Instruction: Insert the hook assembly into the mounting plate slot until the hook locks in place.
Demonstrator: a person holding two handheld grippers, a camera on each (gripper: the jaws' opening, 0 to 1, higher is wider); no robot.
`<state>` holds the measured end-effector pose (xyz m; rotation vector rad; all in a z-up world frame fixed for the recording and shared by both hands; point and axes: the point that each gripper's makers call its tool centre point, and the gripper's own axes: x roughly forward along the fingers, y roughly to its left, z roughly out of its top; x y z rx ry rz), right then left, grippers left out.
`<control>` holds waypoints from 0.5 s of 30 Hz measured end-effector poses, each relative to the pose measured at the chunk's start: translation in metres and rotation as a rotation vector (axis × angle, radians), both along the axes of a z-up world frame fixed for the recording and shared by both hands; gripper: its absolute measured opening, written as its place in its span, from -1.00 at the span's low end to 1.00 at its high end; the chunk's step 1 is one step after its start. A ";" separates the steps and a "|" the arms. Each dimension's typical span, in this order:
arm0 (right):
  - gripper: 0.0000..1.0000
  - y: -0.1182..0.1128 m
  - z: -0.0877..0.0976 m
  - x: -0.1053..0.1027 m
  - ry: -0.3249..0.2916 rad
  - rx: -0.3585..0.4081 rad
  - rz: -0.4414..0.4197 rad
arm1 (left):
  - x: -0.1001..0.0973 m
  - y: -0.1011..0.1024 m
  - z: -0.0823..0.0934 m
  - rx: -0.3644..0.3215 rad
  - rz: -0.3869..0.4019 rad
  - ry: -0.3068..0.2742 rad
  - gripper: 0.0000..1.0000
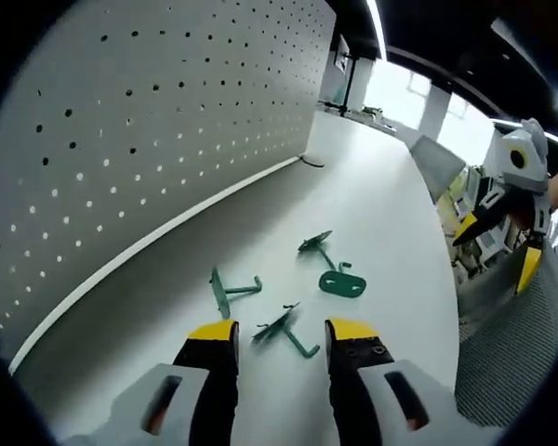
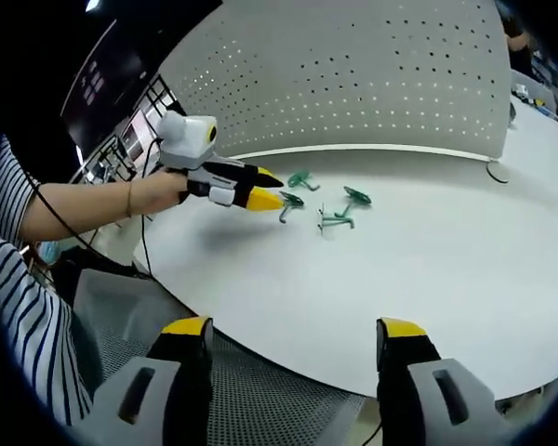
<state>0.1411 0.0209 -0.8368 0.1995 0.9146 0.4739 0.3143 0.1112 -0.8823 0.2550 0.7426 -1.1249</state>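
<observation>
The left gripper, jaws apart, is reaching for a hook mid-tabletop, away from every edge. The plate is lying just beyond. The right gripper is hovering spread off the near edge. Next: clamping squarely.

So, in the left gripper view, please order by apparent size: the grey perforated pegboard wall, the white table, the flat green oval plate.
1. Grey perforated pegboard wall, though it stands near the camera.
2. White table.
3. Flat green oval plate, by far the smallest.
</observation>
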 end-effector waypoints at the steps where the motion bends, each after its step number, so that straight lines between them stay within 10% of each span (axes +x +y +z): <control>1: 0.39 0.000 0.000 0.000 0.000 0.000 -0.001 | 0.000 0.000 -0.001 0.004 -0.003 -0.001 -0.25; 15: 0.36 -0.005 -0.009 -0.003 0.030 0.002 -0.005 | 0.006 -0.005 -0.009 0.031 -0.060 -0.014 -0.45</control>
